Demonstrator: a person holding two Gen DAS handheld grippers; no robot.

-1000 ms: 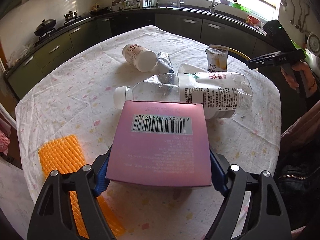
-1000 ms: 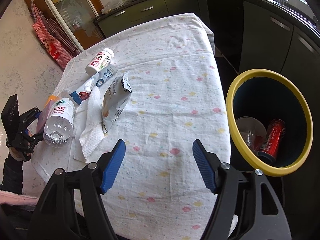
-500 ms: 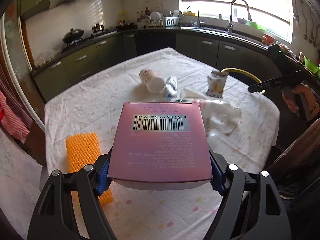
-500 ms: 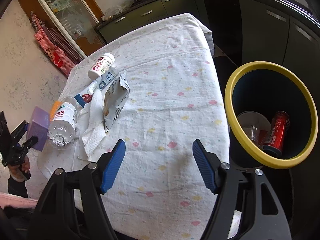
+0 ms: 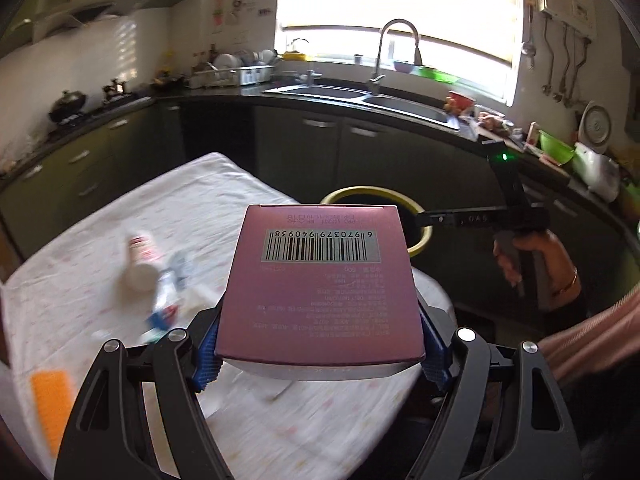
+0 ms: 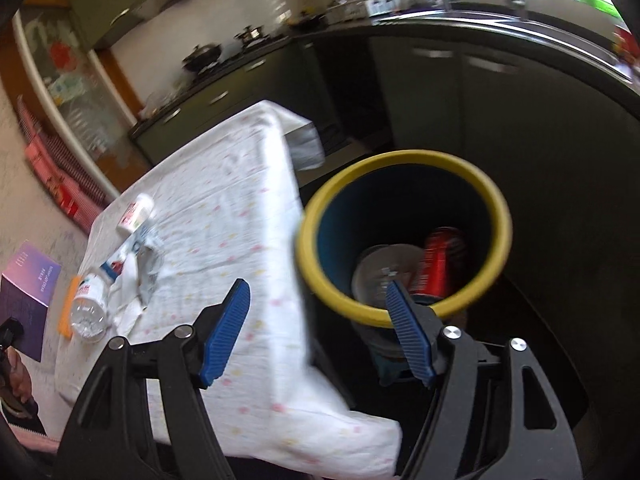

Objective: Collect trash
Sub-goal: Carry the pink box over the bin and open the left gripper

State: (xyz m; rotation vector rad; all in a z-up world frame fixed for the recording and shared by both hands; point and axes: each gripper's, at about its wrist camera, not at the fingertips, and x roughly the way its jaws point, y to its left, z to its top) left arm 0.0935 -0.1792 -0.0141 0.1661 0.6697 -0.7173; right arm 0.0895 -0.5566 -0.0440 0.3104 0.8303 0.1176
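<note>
My left gripper [image 5: 320, 354] is shut on a pink box [image 5: 320, 280] with a barcode, held above the near end of the table [image 5: 224, 200]. In the right wrist view the box [image 6: 28, 284] shows at the far left. A yellow-rimmed blue bin [image 6: 404, 158] stands on the floor beside the table; its rim [image 5: 422, 240] peeks out behind the box. A red can [image 6: 440, 264] and a clear cup [image 6: 384, 268] lie in it. My right gripper [image 6: 315, 286] is open and empty over the bin's near rim.
On the tablecloth lie a white bottle [image 5: 140, 260], a squeezed tube [image 5: 164, 300], a clear plastic bottle [image 6: 90, 304], crumpled tissue [image 6: 132, 280] and an orange mesh piece [image 5: 52, 404]. Dark cabinets and a sink counter [image 5: 360, 96] ring the table.
My left gripper has lifted the pink box off the table and swung it right, toward the bin. My right gripper has swung from over the tablecloth to over the bin's rim.
</note>
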